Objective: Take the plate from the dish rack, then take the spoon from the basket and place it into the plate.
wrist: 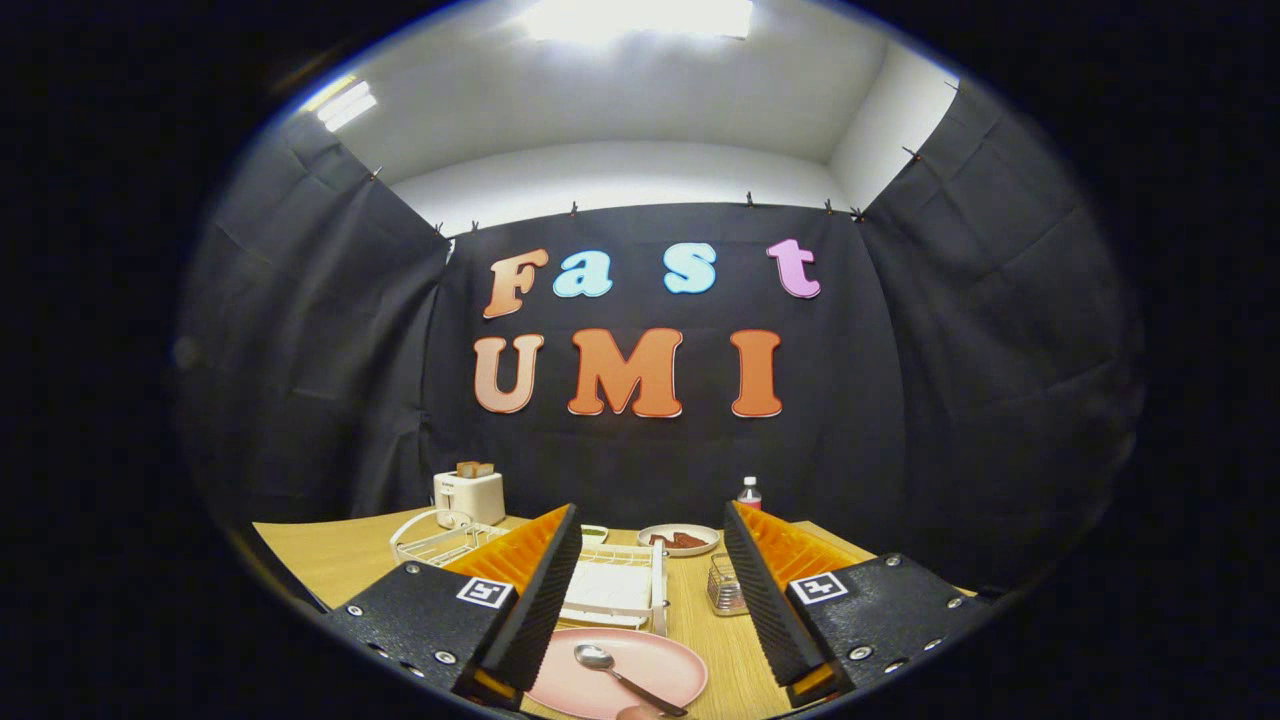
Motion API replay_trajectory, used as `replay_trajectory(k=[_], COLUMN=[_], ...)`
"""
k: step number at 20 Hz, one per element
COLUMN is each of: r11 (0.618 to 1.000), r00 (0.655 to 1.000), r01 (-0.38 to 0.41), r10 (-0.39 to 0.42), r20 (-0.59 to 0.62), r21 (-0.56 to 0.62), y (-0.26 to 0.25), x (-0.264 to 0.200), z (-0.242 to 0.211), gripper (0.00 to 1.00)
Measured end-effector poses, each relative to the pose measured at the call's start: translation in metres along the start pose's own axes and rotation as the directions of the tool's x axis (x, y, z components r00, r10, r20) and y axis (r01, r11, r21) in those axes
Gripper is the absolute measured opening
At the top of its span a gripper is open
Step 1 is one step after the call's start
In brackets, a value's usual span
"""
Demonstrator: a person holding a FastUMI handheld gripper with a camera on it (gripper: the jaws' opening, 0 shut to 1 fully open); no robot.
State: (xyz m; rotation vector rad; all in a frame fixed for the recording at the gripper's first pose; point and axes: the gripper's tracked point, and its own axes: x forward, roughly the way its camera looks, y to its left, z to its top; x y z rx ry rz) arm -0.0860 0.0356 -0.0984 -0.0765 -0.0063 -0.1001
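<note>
Gripper view: the hand-held gripper (650, 590) is raised above a wooden desk (330, 560), its two fingers (545, 590) spread wide apart and holding nothing. Between and below the fingers, close to the camera, lies a pink plate (640, 665) flat on the desk, its left edge hidden behind the left finger. A metal spoon (620, 675) rests in the plate, bowl toward the left finger and handle running toward the near right rim. Just ahead of the plate, between the fingers, stands a white dish rack (615, 585) on the desk. Beside the right finger, to the right of the dish rack, sits a small wire basket (724, 585). Beyond the fingertips, farther back on the desk, is a pale plate holding dark brown food (678, 540). Left of the left finger lies a white wire rack (432, 540), and behind it a white toaster (470, 495) with bread slices standing in its slots. A small bottle with a pink cap (749, 492) stands at the desk's far edge beyond the right finger.
</note>
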Motion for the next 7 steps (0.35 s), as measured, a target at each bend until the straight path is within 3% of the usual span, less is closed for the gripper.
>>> replay_trajectory(k=[7], r11=[0.993], r00=[1.000], r01=[0.009], r10=[-0.009], r20=[-0.002], r21=[0.114], y=[-0.0047], x=[0.0017], z=[-0.0023], gripper=[0.85])
